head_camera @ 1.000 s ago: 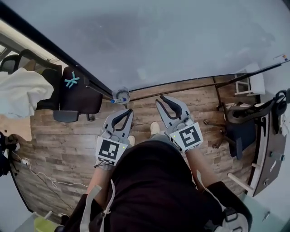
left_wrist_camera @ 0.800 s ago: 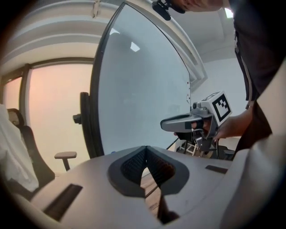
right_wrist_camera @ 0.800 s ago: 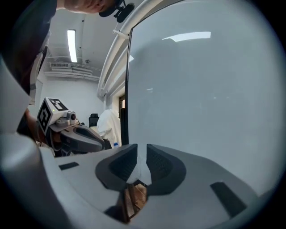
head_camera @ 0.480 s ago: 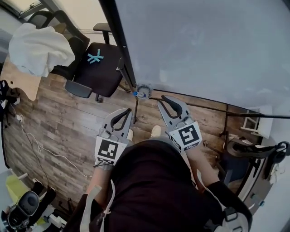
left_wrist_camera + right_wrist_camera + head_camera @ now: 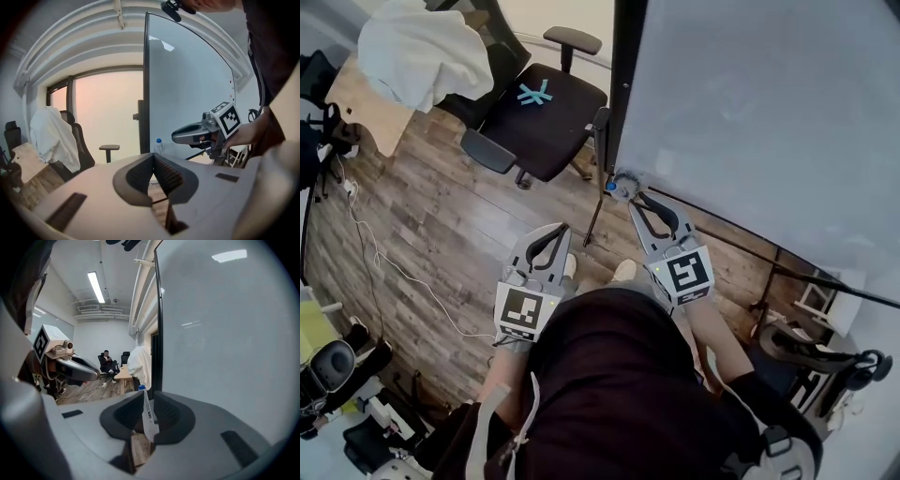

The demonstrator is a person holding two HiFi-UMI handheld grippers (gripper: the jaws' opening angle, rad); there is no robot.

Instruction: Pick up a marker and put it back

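A white marker (image 5: 146,414) with a blue cap stands between the pads of my right gripper (image 5: 149,397), which is shut on it. In the head view the right gripper (image 5: 635,197) has its tips just beside a small round holder (image 5: 625,183) fixed at the whiteboard's lower corner. A blue cap (image 5: 609,186) pokes out of that holder. The left gripper view shows the holder (image 5: 159,147) just ahead of the right gripper's (image 5: 174,136) tip. My left gripper (image 5: 558,230) hangs lower left over the floor, shut and empty (image 5: 153,161).
The whiteboard (image 5: 769,112) fills the upper right on a black stand. A black office chair (image 5: 539,112) stands left of it, with a white cloth (image 5: 422,47) over another chair. Cables (image 5: 384,262) run across the wood floor. A person (image 5: 108,359) sits far back.
The head view has swung round the whiteboard's corner. The right gripper has closed in on the holder and now has its tips beside it. Both grippers' jaws look unchanged.
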